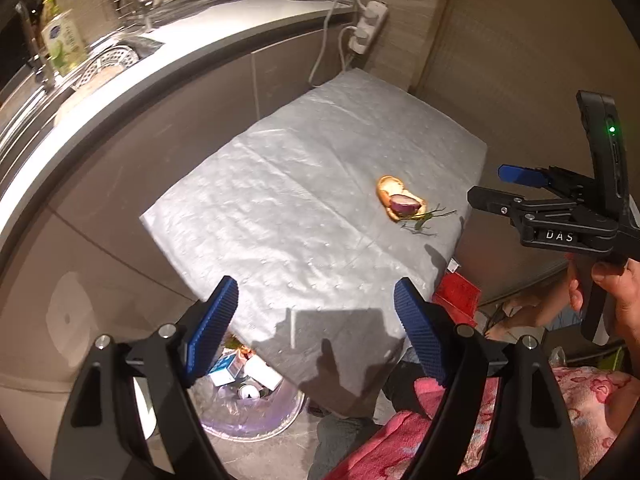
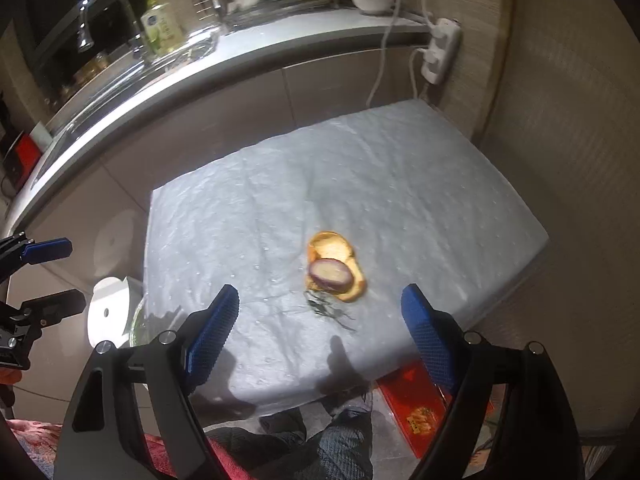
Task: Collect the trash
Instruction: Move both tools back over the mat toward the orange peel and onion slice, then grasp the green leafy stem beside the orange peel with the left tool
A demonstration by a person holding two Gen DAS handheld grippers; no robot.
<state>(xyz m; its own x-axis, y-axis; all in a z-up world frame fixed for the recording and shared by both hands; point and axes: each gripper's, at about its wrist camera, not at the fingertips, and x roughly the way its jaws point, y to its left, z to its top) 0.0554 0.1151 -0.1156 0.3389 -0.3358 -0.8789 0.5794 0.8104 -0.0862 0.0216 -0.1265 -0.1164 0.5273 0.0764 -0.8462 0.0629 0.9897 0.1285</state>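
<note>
A small table under a silvery plastic sheet [image 1: 288,200] [image 2: 400,184] holds food scraps: a yellow-brown peel [image 1: 386,188] [image 2: 332,246], a cut purple onion piece [image 1: 403,202] [image 2: 331,274] on it, and thin green stems [image 1: 428,220] [image 2: 328,308] beside it. My left gripper [image 1: 316,320] is open and empty above the table's near edge. My right gripper [image 2: 320,320] is open and empty just short of the scraps; it also shows in the left wrist view [image 1: 490,184]. A clear-lined bin [image 1: 248,412] with cartons and a can sits on the floor under the table's near left corner.
A kitchen counter with sink [image 2: 120,92], faucet [image 2: 100,12], bottle and dishes runs along the back left. A power strip [image 2: 440,48] hangs on the wall behind the table. A red box [image 2: 416,412] lies on the floor. The person's legs [image 2: 332,440] are at the table's front.
</note>
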